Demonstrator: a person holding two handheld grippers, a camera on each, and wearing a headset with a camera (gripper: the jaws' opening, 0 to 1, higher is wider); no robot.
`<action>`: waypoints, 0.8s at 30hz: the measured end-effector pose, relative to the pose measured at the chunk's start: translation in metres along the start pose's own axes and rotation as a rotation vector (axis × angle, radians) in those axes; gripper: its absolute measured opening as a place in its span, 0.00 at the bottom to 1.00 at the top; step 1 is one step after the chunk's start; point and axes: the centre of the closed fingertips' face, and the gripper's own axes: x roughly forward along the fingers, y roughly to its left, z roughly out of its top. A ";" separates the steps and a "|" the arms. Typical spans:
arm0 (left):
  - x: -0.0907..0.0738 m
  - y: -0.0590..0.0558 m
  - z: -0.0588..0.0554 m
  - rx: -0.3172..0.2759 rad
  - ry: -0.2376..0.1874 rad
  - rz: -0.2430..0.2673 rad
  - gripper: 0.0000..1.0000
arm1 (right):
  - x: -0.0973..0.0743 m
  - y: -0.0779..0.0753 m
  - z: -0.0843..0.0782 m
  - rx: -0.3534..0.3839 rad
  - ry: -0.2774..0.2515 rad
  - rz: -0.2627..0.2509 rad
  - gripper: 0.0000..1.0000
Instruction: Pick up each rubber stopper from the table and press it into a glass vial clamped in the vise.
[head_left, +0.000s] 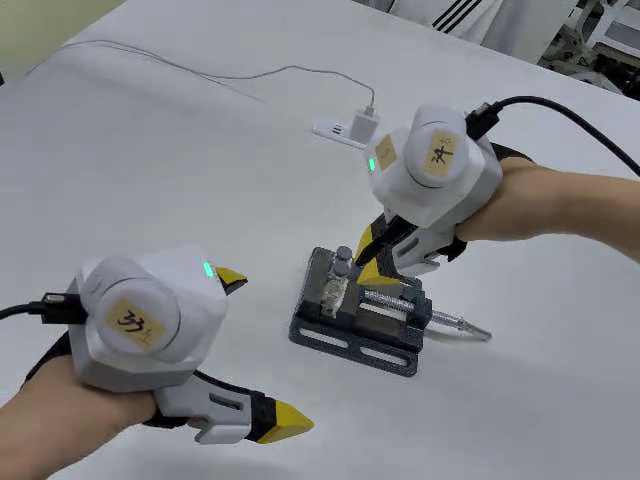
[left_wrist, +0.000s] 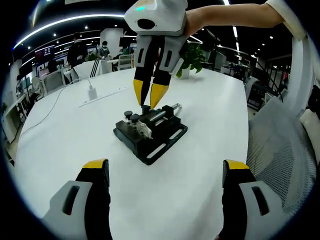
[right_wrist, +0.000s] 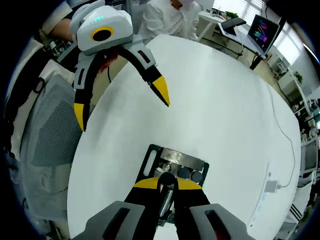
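White table (head_left: 150, 160), vise (head_left: 352, 343), stopper (right_wrist: 166, 177) half hidden between right tongs (right_wrist: 167, 183).

A wide white bench (head_left: 150, 150) runs out to a rounded edge, with a white charger (head_left: 363, 127) and its thin cable (head_left: 290, 68) lying on it. A grey mesh chair (left_wrist: 280, 145) stands just beside it. Beyond are curved ceiling light strips (left_wrist: 75, 20), a potted plant (left_wrist: 192, 55) and a lit monitor (right_wrist: 262, 30).

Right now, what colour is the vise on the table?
The vise is black; the left gripper view shows it best.
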 end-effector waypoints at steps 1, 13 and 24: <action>0.000 0.000 -0.001 -0.004 -0.002 0.000 0.93 | 0.002 0.001 0.000 -0.016 0.010 0.007 0.05; 0.001 0.005 0.000 -0.023 -0.016 0.012 0.93 | 0.013 -0.003 0.004 -0.051 0.051 0.035 0.05; 0.000 0.008 -0.002 -0.032 -0.014 0.016 0.93 | 0.021 -0.003 0.001 -0.061 0.105 0.074 0.05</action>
